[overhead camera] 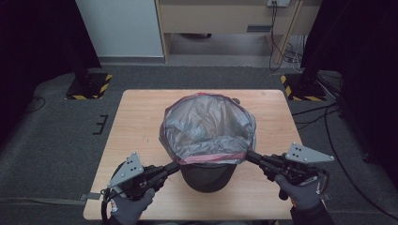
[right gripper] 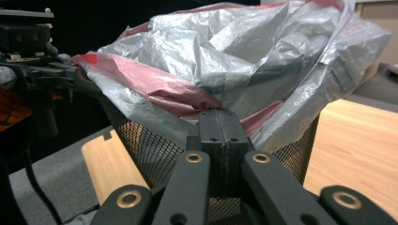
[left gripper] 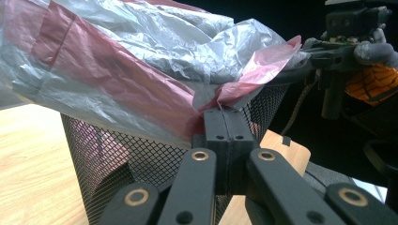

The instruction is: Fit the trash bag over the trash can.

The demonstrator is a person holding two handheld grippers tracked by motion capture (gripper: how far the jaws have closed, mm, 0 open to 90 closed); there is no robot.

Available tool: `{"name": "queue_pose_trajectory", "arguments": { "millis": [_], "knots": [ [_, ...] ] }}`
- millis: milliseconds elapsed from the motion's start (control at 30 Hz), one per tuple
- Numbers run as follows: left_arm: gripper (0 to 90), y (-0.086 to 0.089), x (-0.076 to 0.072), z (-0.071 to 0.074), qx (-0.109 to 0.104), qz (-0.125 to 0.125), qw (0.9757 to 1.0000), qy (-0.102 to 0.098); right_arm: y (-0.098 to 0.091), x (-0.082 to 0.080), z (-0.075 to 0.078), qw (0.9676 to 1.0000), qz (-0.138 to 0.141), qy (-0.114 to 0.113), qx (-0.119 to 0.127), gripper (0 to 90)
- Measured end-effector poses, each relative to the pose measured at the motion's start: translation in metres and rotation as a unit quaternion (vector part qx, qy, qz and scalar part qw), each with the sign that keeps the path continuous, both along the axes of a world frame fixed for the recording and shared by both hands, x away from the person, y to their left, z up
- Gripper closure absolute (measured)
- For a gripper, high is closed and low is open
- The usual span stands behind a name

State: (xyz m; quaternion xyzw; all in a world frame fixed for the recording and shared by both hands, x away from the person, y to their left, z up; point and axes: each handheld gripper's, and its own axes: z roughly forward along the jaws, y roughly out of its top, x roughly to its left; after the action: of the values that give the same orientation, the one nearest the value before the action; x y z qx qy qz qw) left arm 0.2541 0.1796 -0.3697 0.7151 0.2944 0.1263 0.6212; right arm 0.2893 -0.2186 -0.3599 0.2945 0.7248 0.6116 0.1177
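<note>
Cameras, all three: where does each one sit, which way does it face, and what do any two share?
High view: above the table, looking forward and down at bin and bag; gloved hands, both grippers.
Left gripper view: on the left gripper, shut on the bag's red hem; right gripper opposite.
Right gripper view: on the right gripper, shut on the hem; left gripper opposite.
Shared: all show mesh bin and bag.

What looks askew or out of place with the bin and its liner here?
The grey bin liner is not seated: it balloons crumpled above the black mesh bin, its red band lifted off the near rim. The left tongs and right tongs pinch that band at either side.
</note>
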Motion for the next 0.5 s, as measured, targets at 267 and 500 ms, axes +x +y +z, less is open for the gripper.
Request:
{"name": "queue_pose_trajectory", "arguments": {
  "millis": [267,500],
  "knots": [
    [90.0,-0.002,-0.002,-0.002,0.021,-0.015,0.9996,0.007,0.0,0.0,0.003,0.9996,0.015,0.017,-0.019,90.0],
    [90.0,-0.007,0.013,-0.033,0.044,-0.016,0.9968,0.064,0.005,0.005,-0.01,0.9977,-0.014,0.025,-0.061,90.0]
  ]
}}
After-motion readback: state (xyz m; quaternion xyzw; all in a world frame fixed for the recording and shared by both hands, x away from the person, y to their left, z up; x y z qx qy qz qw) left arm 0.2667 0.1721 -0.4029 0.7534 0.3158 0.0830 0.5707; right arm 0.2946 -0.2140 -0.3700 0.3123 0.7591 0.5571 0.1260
